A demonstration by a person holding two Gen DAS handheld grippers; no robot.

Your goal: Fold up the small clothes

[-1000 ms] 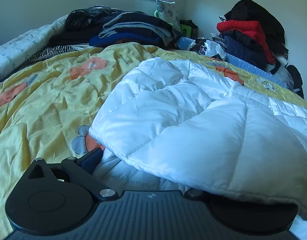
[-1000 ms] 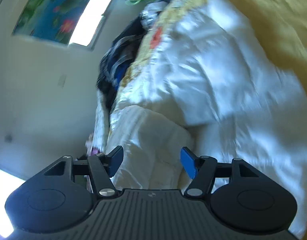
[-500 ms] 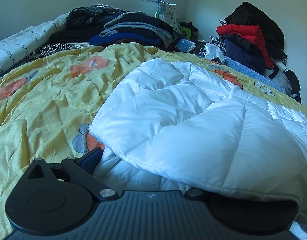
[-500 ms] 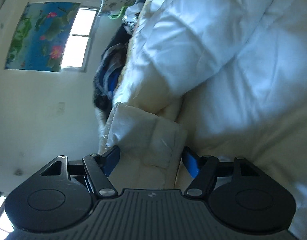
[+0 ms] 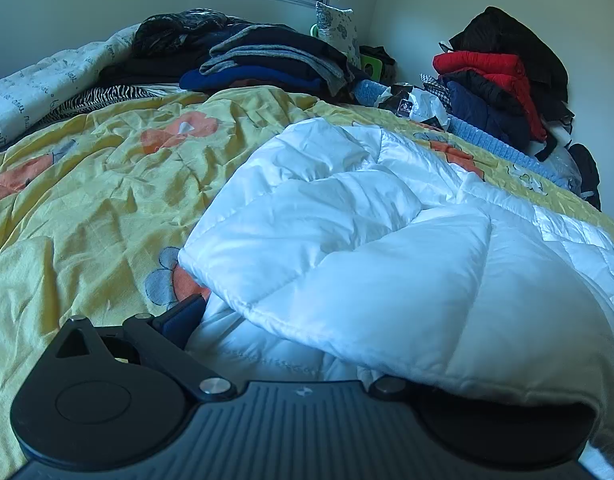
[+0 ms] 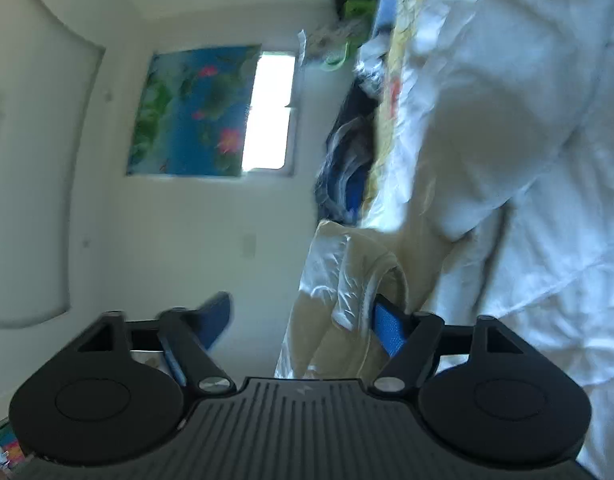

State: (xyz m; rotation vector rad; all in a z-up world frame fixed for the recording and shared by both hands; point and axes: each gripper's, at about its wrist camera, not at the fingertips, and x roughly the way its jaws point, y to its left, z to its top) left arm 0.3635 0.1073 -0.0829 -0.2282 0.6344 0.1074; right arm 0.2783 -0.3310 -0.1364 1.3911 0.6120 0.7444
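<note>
While my left gripper [image 5: 275,332] sits buried under the white quilted jacket [image 5: 347,240] on the yellow bedspread [image 5: 87,200], grip unclear, my right gripper [image 6: 303,320] gapes wide, one finger against a cream fold.

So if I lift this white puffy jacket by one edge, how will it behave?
The white quilted jacket probably flops and drapes; it already sags over the left gripper. Its puffy panels suggest it is light. The shiny shell may slip.

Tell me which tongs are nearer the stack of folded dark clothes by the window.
Hard to call. The left tongs face the stack across the yellow bedspread; the right tongs see it alongside the bed.
</note>
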